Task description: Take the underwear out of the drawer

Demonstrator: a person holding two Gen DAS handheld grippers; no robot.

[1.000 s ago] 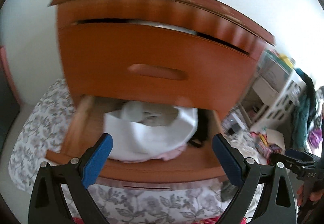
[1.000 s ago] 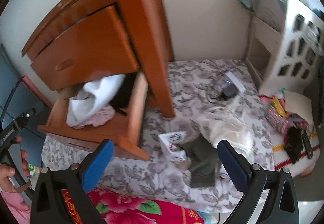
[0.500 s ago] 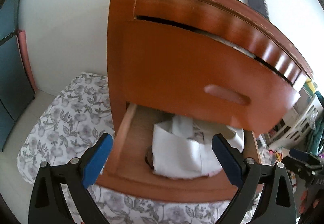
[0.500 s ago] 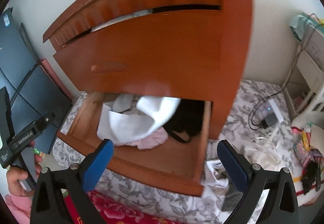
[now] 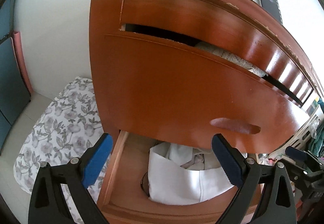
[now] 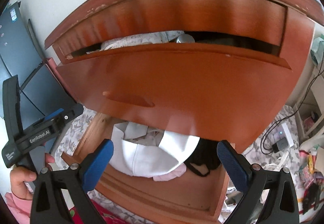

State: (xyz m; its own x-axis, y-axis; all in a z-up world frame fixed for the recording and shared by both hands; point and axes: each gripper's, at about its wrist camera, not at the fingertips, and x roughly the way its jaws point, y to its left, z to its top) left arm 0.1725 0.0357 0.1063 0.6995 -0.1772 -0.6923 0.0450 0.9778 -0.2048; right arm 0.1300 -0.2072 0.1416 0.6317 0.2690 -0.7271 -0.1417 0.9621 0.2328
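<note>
I see smooth white folded underwear (image 6: 149,155) in glossy orange-brown wooden drawer (image 6: 162,201) | left gripper (image 5: 162,158) spread, empty | right gripper (image 6: 165,160) spread, empty

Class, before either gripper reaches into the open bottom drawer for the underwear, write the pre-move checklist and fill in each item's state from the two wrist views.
1. Bottom drawer pulled out far enough to reach in: ok.
2. Left gripper open and empty: ok.
3. Right gripper open and empty: ok.
4. Clothes visible in the drawer: ok; a white garment lies on top, a pink garment under it and a black garment beside it.
5. Which piece is the underwear: cannot tell.
6. Headroom under the upper drawer front, which overhangs the pile: cannot tell.
</note>
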